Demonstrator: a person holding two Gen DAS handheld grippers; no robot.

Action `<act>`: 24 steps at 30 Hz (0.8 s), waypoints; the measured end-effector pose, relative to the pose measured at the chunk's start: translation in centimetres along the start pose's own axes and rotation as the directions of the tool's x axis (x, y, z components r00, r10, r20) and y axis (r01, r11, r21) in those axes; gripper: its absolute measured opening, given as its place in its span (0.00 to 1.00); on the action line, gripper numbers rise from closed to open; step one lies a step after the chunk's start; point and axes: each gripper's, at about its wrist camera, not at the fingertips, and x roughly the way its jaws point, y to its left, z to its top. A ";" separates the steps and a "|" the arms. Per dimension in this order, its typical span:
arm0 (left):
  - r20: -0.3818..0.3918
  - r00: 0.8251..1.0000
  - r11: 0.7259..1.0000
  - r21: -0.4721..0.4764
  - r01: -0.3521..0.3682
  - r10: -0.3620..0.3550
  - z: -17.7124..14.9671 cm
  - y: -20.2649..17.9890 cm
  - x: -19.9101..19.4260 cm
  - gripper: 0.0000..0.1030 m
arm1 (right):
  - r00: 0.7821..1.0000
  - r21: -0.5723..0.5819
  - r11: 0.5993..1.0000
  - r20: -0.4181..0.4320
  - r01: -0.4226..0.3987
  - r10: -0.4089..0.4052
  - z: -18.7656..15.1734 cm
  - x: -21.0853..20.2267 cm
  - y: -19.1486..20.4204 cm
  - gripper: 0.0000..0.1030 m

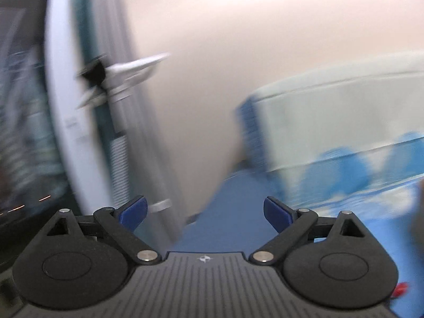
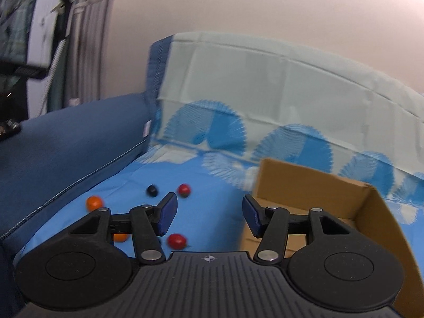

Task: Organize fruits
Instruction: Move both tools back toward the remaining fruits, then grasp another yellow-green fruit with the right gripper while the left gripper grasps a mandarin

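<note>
In the right wrist view several small fruits lie on the blue patterned sheet (image 2: 212,185): an orange one (image 2: 94,203), a dark one (image 2: 152,190), a red one (image 2: 184,189), a nearer red one (image 2: 176,240) and an orange one (image 2: 120,237) partly behind the left finger. An open cardboard box (image 2: 312,185) stands to the right. My right gripper (image 2: 209,216) hovers open above the sheet, nothing between its fingers. In the blurred left wrist view my left gripper (image 1: 205,213) is open wide and empty, pointing toward the wall; a bit of red (image 1: 401,288) shows at the lower right.
A folded pale green and blue quilt (image 2: 278,84) lies against the wall behind the box. A dark blue cushion (image 2: 66,143) borders the sheet on the left. A window frame with a white handle (image 1: 132,66) stands at the left in the left wrist view.
</note>
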 end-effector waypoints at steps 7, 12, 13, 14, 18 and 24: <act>-0.278 0.895 0.926 -0.249 0.285 -0.350 -3.1 -2.2 5.4 0.02 | 0.989 -0.090 0.986 -0.056 -0.142 0.137 -0.8 1.7 4.4 0.30; -0.470 0.799 0.920 -0.296 0.258 -0.375 -8.1 -4.8 9.0 0.08 | 0.971 -0.109 0.971 -0.135 -0.211 0.196 -1.5 3.6 6.7 0.30; -0.460 0.812 0.924 -0.294 0.243 -0.360 -8.3 -4.9 9.2 0.10 | 0.965 -0.109 0.968 -0.160 -0.226 0.207 -1.6 4.1 7.1 0.31; -0.460 0.813 0.924 -0.300 0.236 -0.357 -8.7 -4.6 9.6 0.20 | 0.961 -0.113 0.966 -0.178 -0.234 0.212 -1.8 4.5 7.4 0.33; -0.520 0.792 0.933 -0.314 0.173 -0.321 -9.6 -4.4 11.4 0.55 | 0.948 -0.125 0.958 -0.225 -0.256 0.224 -2.2 6.2 8.6 0.44; -0.570 0.765 0.953 -0.211 0.215 -0.299 -11.2 -7.2 13.4 0.67 | 0.923 -0.116 0.957 -0.315 -0.267 0.220 -3.2 9.4 9.2 0.47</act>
